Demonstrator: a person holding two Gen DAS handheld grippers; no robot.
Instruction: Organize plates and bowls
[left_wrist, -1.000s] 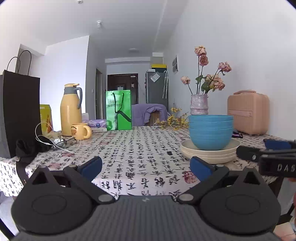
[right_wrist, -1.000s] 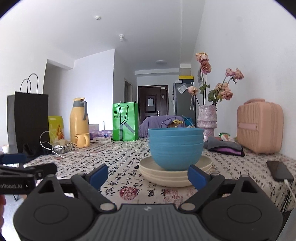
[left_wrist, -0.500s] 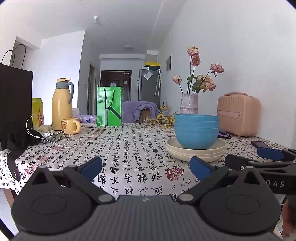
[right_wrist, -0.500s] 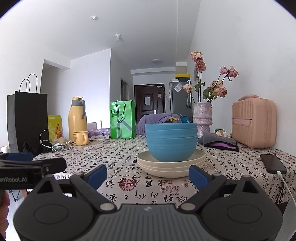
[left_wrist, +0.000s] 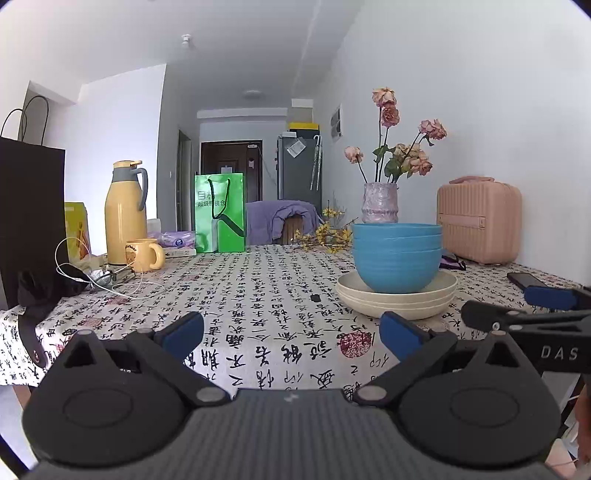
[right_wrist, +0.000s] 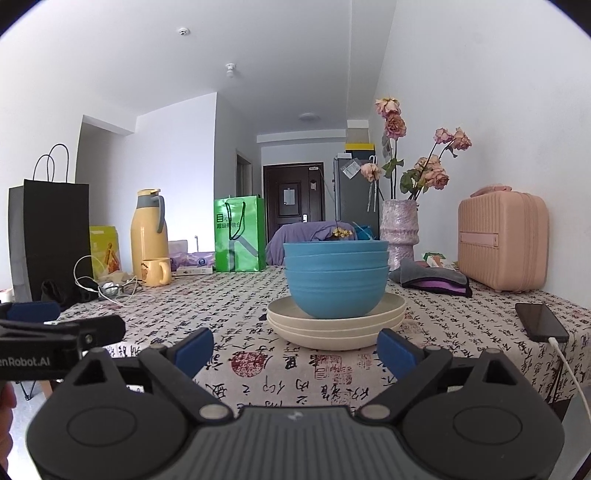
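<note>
On the patterned tablecloth (right_wrist: 258, 373), at twelve o'clock from the right gripper (right_wrist: 295, 349), blue bowls (right_wrist: 337, 280) sit nested on stacked cream plates (right_wrist: 336, 326). Both grippers are spread wide and hold nothing. From the left gripper (left_wrist: 291, 330), the stack lies near two o'clock. A vase of dried roses (left_wrist: 380, 201) stands behind the stack.

A: Right gripper (left_wrist: 517, 310) cut off at the right edge of the left wrist view, lettering clipped after "DAS".

B: Same for the left gripper (right_wrist: 55, 321) at the left edge of the right wrist view. Insides of the blue bowls (right_wrist: 337, 277) hidden behind their walls.

A: Black bag (left_wrist: 31, 206) clipped left. Vase (left_wrist: 380, 203) foot hidden behind the bowls.

B: Green bag (right_wrist: 240, 232) print too small to read.
</note>
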